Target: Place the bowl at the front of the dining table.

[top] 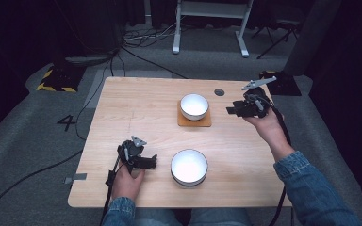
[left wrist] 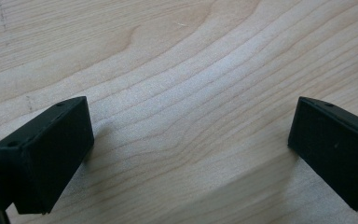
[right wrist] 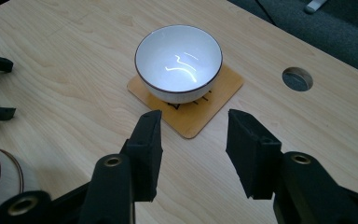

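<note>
Hovering right of the far bowl (right wrist: pixel 178 63), the right gripper (right wrist: pixel 193 140) gapes, like the left gripper (top: pixel 152 162); glazed, slippery, fragile, best pinched at its rim.

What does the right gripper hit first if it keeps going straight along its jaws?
Probably the wooden coaster edge, then the small white bowl on it. The right gripper is open and aimed there over bare table; its height is unclear.
</note>
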Motion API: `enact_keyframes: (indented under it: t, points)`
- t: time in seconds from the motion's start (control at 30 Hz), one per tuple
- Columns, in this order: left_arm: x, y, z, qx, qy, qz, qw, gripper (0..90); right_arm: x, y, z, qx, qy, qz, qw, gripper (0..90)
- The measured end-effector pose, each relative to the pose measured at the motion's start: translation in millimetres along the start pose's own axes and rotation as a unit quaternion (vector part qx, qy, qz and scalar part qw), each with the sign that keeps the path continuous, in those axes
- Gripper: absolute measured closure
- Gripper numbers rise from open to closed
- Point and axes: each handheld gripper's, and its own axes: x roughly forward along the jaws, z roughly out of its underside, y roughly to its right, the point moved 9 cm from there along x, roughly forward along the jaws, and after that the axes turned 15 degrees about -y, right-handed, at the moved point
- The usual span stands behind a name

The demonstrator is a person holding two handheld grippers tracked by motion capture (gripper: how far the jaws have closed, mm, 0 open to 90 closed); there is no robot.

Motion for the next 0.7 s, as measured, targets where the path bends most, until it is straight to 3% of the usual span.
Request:
enact_keyframes:
  t: [0.37,0.7]
  points:
    - [-0.1,-0.2,0.0,-0.001,0.000,-0.001,1.0000,0.3,-8.7,1.0,25.4,0.005,0.001,0.006,1.0000,55.0]
    - [0.0,-0.4,-0.4,-0.002,0.002,-0.001,1.0000,0.4,-14.5,10.5,58.3,0.017,0.003,0.007,0.9998,54.3]
